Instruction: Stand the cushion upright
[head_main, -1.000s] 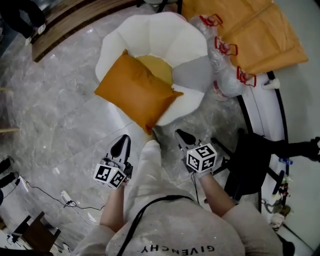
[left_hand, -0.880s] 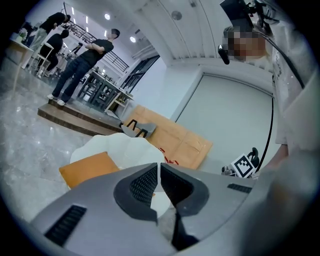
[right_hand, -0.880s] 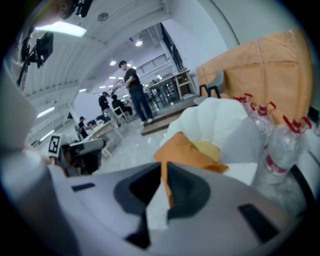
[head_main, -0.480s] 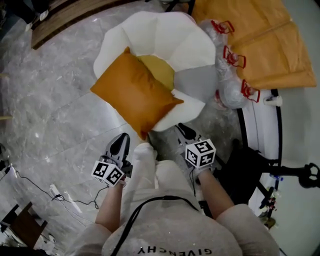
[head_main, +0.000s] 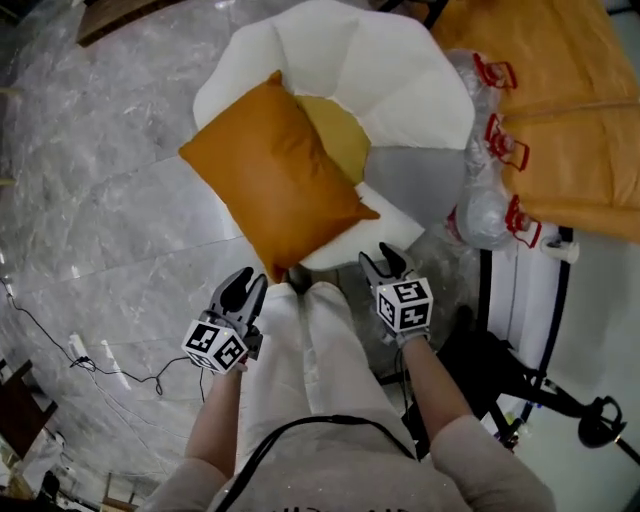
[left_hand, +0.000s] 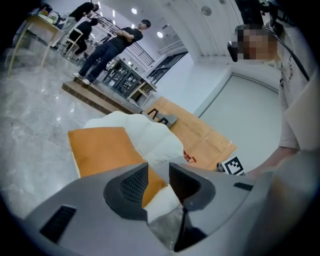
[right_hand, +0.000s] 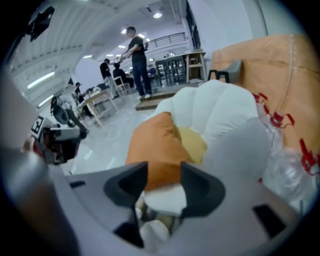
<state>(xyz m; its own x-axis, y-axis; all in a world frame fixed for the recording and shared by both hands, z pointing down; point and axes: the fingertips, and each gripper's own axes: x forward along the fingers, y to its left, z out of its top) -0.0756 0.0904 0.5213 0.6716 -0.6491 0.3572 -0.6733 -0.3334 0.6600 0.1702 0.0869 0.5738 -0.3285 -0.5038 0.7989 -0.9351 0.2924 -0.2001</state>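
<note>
An orange cushion (head_main: 272, 182) lies tilted across the front left edge of a white petal-shaped chair (head_main: 370, 60), with its lower corner hanging over the rim. My left gripper (head_main: 244, 289) hovers just below that corner. My right gripper (head_main: 385, 263) hovers near the chair's front rim. Neither touches the cushion. Both pairs of jaws have just been opening and stand apart with nothing between them. In the left gripper view the cushion (left_hand: 102, 150) shows beyond the left gripper (left_hand: 157, 182). In the right gripper view the cushion (right_hand: 155, 150) shows beyond the right gripper (right_hand: 162, 187).
A yellow seat pad (head_main: 338, 135) lies in the chair. Clear plastic bags with red handles (head_main: 488, 170) and big tan sacks (head_main: 560, 100) crowd the chair's right. A black stand (head_main: 520, 385) is at lower right, a cable (head_main: 110, 365) on the marble floor. People (left_hand: 117, 42) stand far off.
Both grippers' jaws have opened from shut. Both hands have moved nearer to the chair and cushion, which now fill more of the head view.
</note>
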